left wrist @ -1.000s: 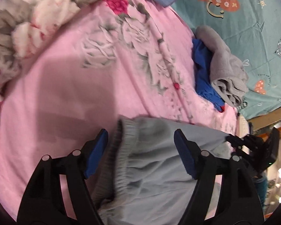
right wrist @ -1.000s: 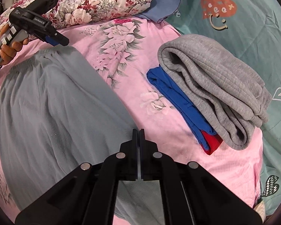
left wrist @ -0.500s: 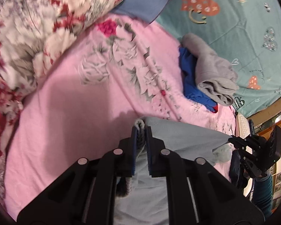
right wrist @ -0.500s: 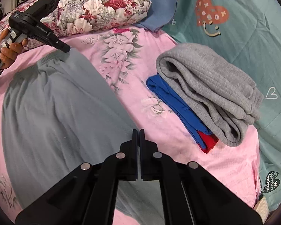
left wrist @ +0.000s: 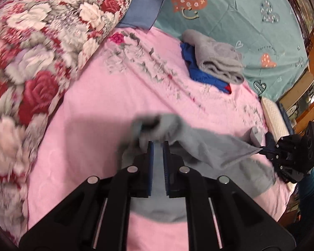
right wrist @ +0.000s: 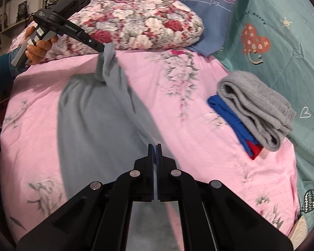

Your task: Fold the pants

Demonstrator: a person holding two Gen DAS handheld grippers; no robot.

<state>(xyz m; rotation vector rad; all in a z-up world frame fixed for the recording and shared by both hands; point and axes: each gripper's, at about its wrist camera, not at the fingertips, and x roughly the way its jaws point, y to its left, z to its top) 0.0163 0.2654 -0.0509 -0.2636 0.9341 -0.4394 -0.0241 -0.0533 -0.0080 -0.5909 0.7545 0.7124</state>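
Both grippers clamped on the grey pants (right wrist: 90,125) over the pink bedspread (right wrist: 209,146).

The left gripper (left wrist: 157,144), jaws just closed, pinches the ribbed waistband (right wrist: 99,67) and holds it raised off the bed. The right gripper (right wrist: 156,146) grips the far edge, fingers together on the cloth. The pants hang between them (lower part lying flat), well apart from the folded clothes stack (right wrist: 255,106).

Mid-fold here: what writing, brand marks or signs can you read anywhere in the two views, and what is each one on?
"GenRobot.AI": white lettering on the side of the left gripper, right wrist view.
Small white label at that gripper's rear end: too small to read.
Arched writing above the red heart on the teal quilt: only partly legible, seemingly ending in "worry".
Curved writing above the orange heart on the quilt, left wrist view: blurred, unreadable.
Nothing readable on the pants.
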